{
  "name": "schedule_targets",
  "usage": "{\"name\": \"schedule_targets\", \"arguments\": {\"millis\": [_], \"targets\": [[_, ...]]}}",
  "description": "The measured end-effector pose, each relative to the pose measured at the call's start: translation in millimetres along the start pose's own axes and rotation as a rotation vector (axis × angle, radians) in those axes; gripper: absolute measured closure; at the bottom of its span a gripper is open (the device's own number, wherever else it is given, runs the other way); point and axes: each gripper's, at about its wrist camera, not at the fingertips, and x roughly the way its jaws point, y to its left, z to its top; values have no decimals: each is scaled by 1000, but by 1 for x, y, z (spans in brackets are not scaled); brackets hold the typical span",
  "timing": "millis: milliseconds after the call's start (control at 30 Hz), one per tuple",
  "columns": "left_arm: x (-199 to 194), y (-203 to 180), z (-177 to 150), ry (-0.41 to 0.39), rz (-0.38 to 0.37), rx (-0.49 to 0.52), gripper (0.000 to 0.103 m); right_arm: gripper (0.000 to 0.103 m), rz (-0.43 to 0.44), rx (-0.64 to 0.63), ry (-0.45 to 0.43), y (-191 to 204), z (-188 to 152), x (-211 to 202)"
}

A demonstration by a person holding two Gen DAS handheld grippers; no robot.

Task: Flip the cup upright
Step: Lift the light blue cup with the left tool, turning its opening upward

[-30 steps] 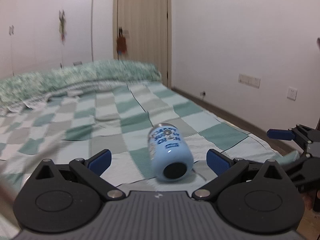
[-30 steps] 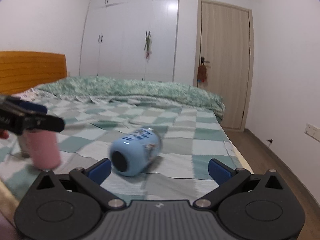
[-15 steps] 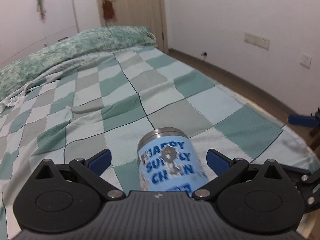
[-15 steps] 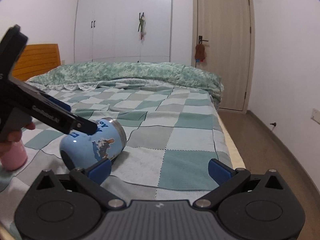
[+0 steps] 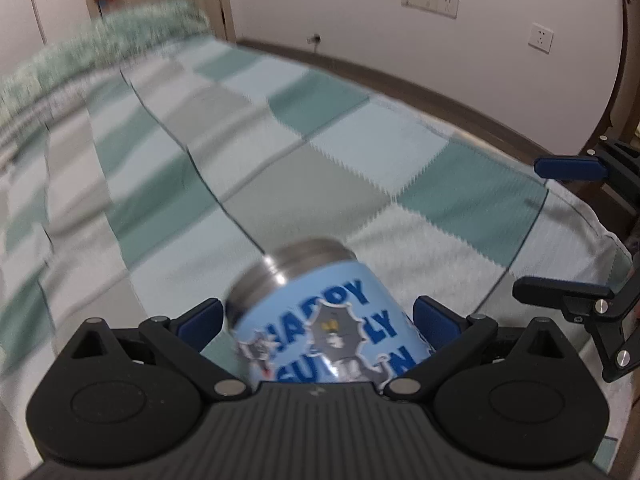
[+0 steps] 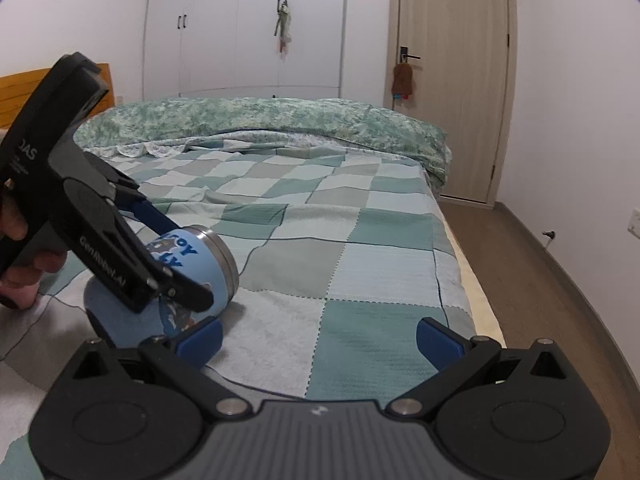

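A light blue cup (image 5: 320,320) with cartoon print and a steel rim lies on its side on the checked bedspread (image 5: 280,160), rim pointing away. My left gripper (image 5: 316,320) is open with its blue pads on either side of the cup body; whether they touch it I cannot tell. In the right wrist view the cup (image 6: 192,276) lies at the left with the left gripper (image 6: 176,264) straddling it from above. My right gripper (image 6: 318,338) is open and empty, to the right of the cup; it also shows in the left wrist view (image 5: 568,232).
A rumpled green duvet (image 6: 260,120) lies across the far end of the bed. The bed's right edge (image 6: 464,264) drops to a wooden floor. A door (image 6: 452,80) and white wardrobes (image 6: 240,28) stand behind. A wooden headboard (image 6: 12,96) is at far left.
My left gripper has come down and forward over the cup, so the cup now sits between its fingers. The right gripper has shifted slightly; the pink object at left is out of view.
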Motion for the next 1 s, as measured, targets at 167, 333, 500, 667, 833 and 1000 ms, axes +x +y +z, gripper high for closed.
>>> {"name": "schedule_targets", "arguments": {"millis": [167, 333, 500, 667, 833, 1000], "targets": [[3, 15, -5, 28, -19, -65, 0, 0, -16, 6, 37, 4, -1, 6], [3, 26, -7, 25, -63, -102, 0, 0, -22, 29, 52, 2, -1, 10], [4, 33, -9, 11, -105, -111, 0, 0, -31, 43, 55, 2, 1, 8], [-2, 32, -13, 1, -82, -139, 3, 0, -34, 51, 47, 7, 2, 6], [-11, 24, -13, -2, -49, -149, 10, 0, -29, 44, 39, 11, 3, -1], [-26, 13, -21, -29, 1, -166, 12, 0, -13, 60, 16, 10, 2, -15]]}}
